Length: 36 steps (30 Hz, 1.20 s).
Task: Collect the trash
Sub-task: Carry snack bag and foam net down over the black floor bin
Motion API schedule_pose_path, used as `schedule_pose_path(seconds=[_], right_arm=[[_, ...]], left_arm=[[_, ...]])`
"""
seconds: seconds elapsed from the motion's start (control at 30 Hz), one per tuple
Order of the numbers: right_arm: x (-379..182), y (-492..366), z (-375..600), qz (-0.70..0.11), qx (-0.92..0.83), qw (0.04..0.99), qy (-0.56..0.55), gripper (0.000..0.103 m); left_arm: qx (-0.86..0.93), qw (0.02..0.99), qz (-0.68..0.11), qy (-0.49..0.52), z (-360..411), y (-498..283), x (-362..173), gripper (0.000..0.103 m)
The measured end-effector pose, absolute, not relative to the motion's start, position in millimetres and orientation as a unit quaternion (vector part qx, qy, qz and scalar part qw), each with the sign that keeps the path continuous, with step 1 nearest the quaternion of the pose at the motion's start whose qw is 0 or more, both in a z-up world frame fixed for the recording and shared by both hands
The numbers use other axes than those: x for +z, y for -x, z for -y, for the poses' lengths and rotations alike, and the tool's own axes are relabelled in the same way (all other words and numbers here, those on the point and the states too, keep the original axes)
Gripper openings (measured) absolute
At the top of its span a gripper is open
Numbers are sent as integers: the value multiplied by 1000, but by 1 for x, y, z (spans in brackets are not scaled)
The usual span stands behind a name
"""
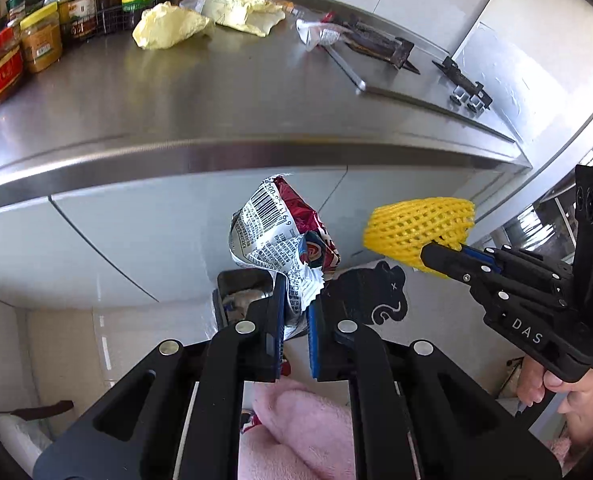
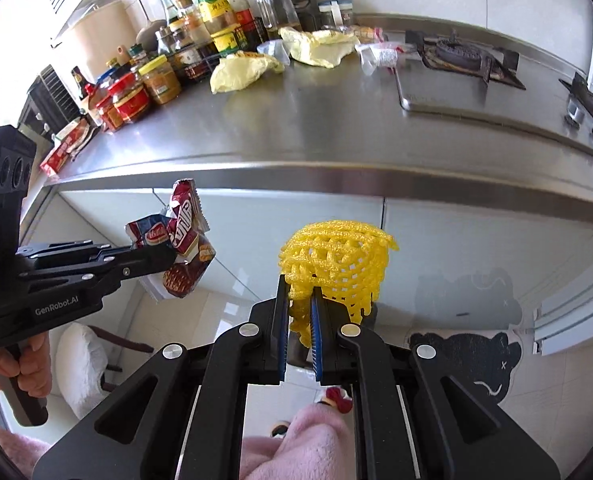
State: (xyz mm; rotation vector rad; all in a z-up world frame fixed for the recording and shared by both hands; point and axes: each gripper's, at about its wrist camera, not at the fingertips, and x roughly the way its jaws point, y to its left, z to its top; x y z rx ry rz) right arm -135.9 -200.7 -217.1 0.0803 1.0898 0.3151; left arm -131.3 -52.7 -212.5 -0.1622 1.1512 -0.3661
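Two pieces of trash are already being carried, one in each claw, both hanging in front of the pale cabinet doors [image 1: 136, 232] below the edge of the stainless-steel worktop [image 1: 216, 92]. The left claw [image 1: 296, 312] is pinching the lower edge of a crumpled red-and-silver foil snack wrapper [image 1: 280, 232], which is standing up from the fingers with its barcode side facing the left wrist camera. The right claw [image 2: 300, 312] is squeezing the ragged bottom of a yellow foam fruit-protector net [image 2: 332, 264], whose open dome is rising above the fingers.

Just beyond the left claw and below the wrapper, a dark open-topped bin [image 1: 242, 292] is showing some contents inside. The coming drop is turning on this: the bin is lying almost straight under the wrapper, so the left claw is nearer to it, while the right claw is sitting off to the bin's right.

Further trash is waiting on the worktop: crumpled pale-yellow plastic bags [image 1: 172, 26] and a clear crinkled wrapper [image 1: 316, 34], beside the black gas-hob grates [image 1: 380, 44].
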Motion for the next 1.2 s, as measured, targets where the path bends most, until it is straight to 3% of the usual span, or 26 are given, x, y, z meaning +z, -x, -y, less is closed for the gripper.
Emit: schedule_pose_path(seconds=[0.53,0.9,1.2], right_arm=[[-421,99,210,-650,93,743,-128,11],[-504,60,213,-676,60,715,-170,11],[-528,44,220,-689,45,693,-207,15]], left_arm=[[-153,726,-665,86,73,112,-419,8],[-145,695,-699,87,93,79,-512,9],[-143,684,-709,92,92,65,-529,29]])
